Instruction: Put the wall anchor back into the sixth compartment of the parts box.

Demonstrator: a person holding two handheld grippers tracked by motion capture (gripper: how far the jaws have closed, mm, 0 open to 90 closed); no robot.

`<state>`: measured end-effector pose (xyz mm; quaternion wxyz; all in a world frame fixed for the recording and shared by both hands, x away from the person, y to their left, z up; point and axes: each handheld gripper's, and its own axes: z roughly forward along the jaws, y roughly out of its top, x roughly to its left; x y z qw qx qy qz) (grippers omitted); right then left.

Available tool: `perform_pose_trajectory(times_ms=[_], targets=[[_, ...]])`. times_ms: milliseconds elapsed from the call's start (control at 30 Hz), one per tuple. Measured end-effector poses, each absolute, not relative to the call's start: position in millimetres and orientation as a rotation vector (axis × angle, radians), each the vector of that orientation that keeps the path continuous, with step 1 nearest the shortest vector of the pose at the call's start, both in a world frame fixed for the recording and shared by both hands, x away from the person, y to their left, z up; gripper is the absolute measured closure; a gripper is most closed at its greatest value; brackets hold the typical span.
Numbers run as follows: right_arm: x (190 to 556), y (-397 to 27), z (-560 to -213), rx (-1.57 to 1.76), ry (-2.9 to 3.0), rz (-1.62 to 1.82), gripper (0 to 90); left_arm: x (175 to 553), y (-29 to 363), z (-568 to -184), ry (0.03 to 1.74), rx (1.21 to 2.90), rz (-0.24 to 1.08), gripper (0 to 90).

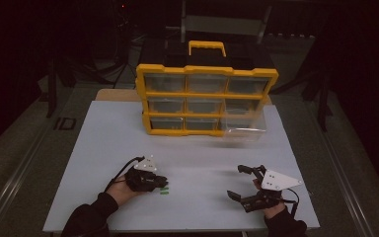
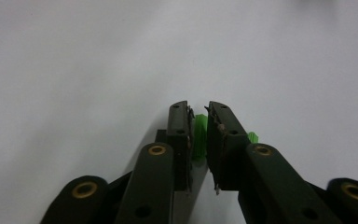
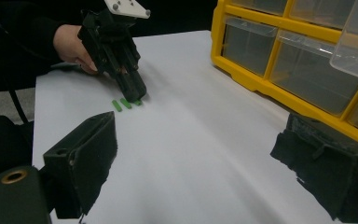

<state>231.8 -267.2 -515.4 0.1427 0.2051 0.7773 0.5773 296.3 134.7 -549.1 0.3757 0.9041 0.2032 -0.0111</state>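
Lying on the white table [image 1: 103, 148] between the nearly closed jaws of the left gripper [image 2: 199, 111], one green piece [image 2: 199, 137] is clamped with its long axis along them, while the right gripper [image 1: 245, 182], held wide apart, is kept well to the side.

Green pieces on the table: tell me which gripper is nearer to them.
Left. The left gripper is down on the green pieces, its fingers closed around one. The right gripper rests open, well off to the side.
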Motion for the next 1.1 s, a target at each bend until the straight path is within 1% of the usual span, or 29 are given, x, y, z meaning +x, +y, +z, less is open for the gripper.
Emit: perform_pose_trajectory(times_ms=[67,267,467,533,800,933,1100], targets=[[232,-267,-515,0.590,2.242,1.665,10.4,297,134,-549,0.518,2.319,-0.026,81.7],[232,-267,-515,0.587,2.241,1.665,10.4,298,133,-548,0.524,2.324,-0.040,83.2],[231,-267,-514,0.586,2.233,1.670,10.4,298,130,-538,0.539,2.311,0.001,83.3],[231,-267,-514,0.585,2.234,1.670,10.4,301,129,-532,0.573,2.303,-0.013,83.4],[231,-267,-513,0.583,2.227,1.673,10.4,304,119,-515,0.583,2.307,0.040,83.5],[231,-267,-513,0.583,2.226,1.671,10.4,304,113,-511,0.605,2.335,0.048,83.5],[231,-267,-512,0.584,2.226,1.672,10.4,304,111,-501,0.595,2.307,0.042,83.5]])
